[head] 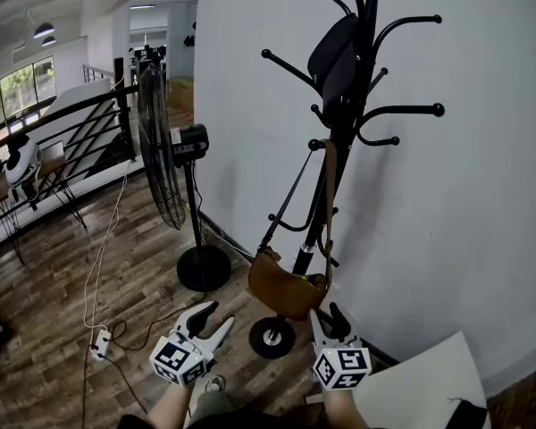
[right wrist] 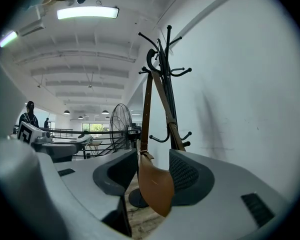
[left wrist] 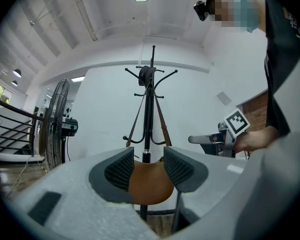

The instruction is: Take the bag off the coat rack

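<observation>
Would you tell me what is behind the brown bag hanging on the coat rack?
The coat rack's black pole runs behind the brown bag, with the white wall beyond. The bag covers the pole's stretch just above the round base.

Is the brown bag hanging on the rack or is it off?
Hanging. The brown bag dangles by its strap from a hook on the coat rack.
</observation>
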The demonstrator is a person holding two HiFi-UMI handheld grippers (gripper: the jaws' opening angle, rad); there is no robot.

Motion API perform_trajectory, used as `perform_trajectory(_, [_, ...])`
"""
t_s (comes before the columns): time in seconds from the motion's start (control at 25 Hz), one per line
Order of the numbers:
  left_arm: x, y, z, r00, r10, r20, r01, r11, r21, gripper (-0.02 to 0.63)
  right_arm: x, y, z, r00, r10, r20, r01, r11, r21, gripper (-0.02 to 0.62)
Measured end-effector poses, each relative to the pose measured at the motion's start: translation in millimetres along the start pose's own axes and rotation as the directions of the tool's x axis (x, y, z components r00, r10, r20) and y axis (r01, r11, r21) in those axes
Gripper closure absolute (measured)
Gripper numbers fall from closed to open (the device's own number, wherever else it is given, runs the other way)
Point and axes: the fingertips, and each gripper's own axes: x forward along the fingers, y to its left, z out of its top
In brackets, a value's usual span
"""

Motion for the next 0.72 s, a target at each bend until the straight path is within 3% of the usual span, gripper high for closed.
perform_trajectory(0.36, [61,42,8,0.991,-0.136,-0.009,0.136,0.991,-0.011,0.428,38,-14,4,0.991,-0.134,-0.003,0.134,0.991,0.008,0.416])
perform_trajectory(0.72, [117,71,12,0.967,-0.253,-0.005,0.253,0.967,-0.013,0.428,73,-21,11,0.97,-0.244,0.001,0.244,0.97,0.0,0.416])
